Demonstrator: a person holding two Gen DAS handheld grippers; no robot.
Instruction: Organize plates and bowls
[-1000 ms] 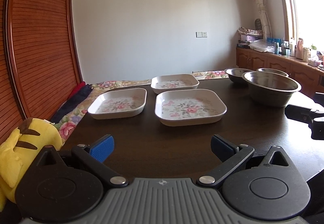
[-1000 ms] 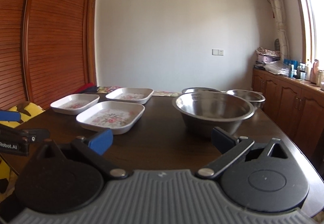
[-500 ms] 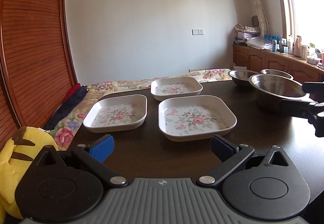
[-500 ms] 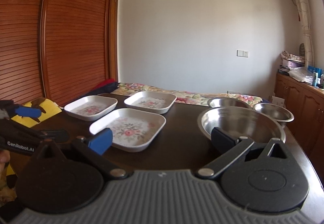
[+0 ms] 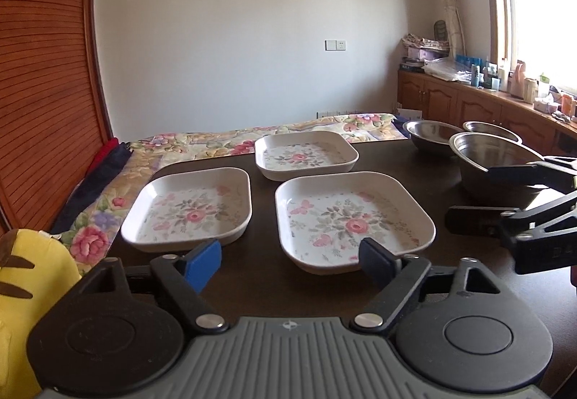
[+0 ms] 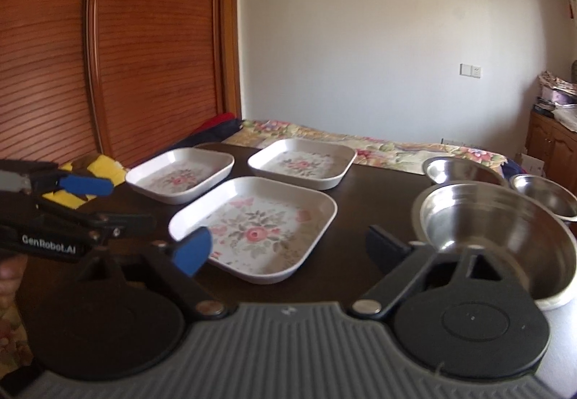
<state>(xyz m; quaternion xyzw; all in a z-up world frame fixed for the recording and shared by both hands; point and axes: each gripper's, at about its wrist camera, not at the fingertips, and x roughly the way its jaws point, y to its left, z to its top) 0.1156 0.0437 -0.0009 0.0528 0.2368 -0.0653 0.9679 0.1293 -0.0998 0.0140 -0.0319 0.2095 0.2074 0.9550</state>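
At frame centre, three plates (image 5: 353, 218) sit on the tabletop (image 5: 259, 276); bowls (image 5: 494, 161) at right; both tools (image 5: 290, 256) (image 6: 288, 249) spread, empty.

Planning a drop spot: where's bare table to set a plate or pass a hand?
Bare dark table along the near edge, in front of the nearest floral plate, and a strip between that plate and the large steel bowl. Crowded: three plates sit close together, with only a narrow gap to the left plate; three bowls cluster at right.
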